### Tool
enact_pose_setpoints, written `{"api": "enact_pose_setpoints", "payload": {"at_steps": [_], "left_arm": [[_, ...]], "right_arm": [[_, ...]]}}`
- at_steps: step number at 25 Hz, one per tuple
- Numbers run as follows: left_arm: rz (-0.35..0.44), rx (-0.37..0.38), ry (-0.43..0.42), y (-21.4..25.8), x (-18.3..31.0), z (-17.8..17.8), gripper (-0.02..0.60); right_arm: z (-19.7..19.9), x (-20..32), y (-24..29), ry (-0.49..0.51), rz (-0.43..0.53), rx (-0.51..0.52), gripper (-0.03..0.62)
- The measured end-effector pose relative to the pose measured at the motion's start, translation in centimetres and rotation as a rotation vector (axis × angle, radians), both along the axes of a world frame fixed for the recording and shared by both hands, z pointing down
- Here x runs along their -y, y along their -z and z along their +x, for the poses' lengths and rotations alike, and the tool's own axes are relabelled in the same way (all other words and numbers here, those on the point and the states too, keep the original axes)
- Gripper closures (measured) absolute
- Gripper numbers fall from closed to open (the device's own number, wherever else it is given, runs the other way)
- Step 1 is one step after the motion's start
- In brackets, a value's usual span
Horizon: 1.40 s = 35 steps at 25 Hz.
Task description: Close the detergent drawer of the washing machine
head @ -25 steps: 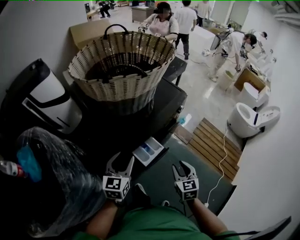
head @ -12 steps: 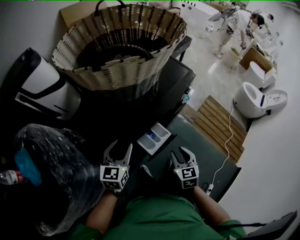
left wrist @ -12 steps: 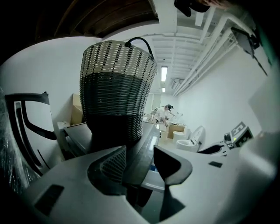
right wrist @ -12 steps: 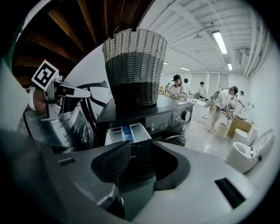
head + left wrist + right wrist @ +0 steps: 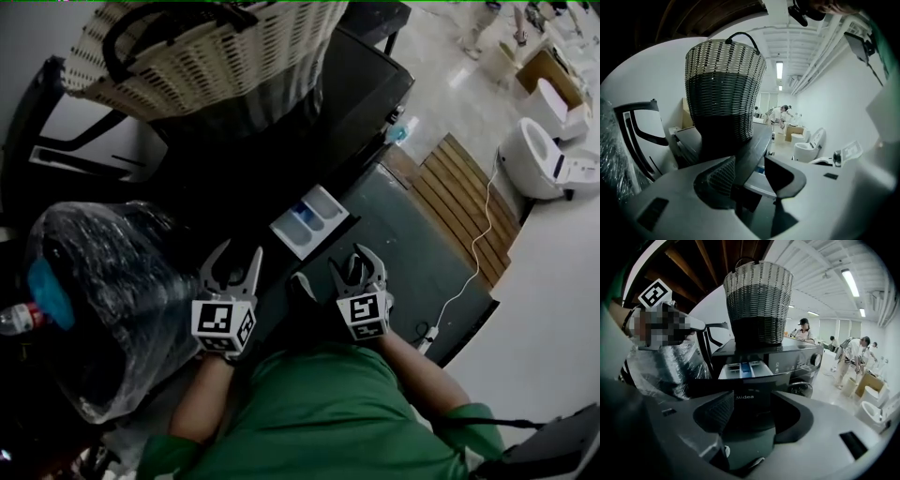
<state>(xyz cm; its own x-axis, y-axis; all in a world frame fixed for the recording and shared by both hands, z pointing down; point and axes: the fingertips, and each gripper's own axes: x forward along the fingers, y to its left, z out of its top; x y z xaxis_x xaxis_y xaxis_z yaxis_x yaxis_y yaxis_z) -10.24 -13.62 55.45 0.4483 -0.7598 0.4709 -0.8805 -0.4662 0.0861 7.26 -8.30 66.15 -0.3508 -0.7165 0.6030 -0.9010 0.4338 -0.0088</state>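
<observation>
The dark washing machine (image 5: 309, 122) has its pale detergent drawer (image 5: 309, 221) pulled out, with a blue insert inside. In the head view my left gripper (image 5: 235, 260) stands open, just left of and below the drawer. My right gripper (image 5: 356, 264) is to the drawer's lower right, apart from it. Its jaws are opening and nothing is between them. The right gripper view looks straight at the drawer (image 5: 742, 371) and its dark front panel (image 5: 746, 398), framed by the open right gripper (image 5: 751, 412). The left gripper (image 5: 749, 172) frames the machine's top edge and a bit of the drawer (image 5: 758, 182).
A big wicker basket (image 5: 206, 47) stands on the machine's top. A plastic-wrapped bundle (image 5: 103, 300) crowds the left side. On the floor to the right are a slatted wooden mat (image 5: 469, 197), a white cable (image 5: 473, 262) and a toilet (image 5: 553, 159). People (image 5: 804, 333) work far behind.
Both grippers have sunk and now sit closer to the open drawer. The head view has tipped down, so the basket has slid towards the top edge. The right jaws stand wider.
</observation>
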Motion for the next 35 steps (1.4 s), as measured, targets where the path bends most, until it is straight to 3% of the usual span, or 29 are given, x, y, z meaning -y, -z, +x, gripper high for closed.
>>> {"api": "enact_pose_setpoints", "payload": {"at_steps": [13, 21, 35], "left_arm": [[-0.043, 0.025, 0.158, -0.3, -3.6, -3.9, 0.376], [-0.055, -0.001, 0.164, -0.7, -3.4, -4.2, 0.376], [-0.039, 0.004, 0.157, -0.1, -1.5, -5.3, 0.376]], "right_arm": [[-2.3, 1.1, -3.5, 0.078, -0.042, -0.011, 0.313], [-2.8, 1.3, -3.3, 0.152, -0.001, -0.053, 0.313], [-5.4, 5.3, -3.3, 0.183, 0.011, -0.071, 0.313]]}}
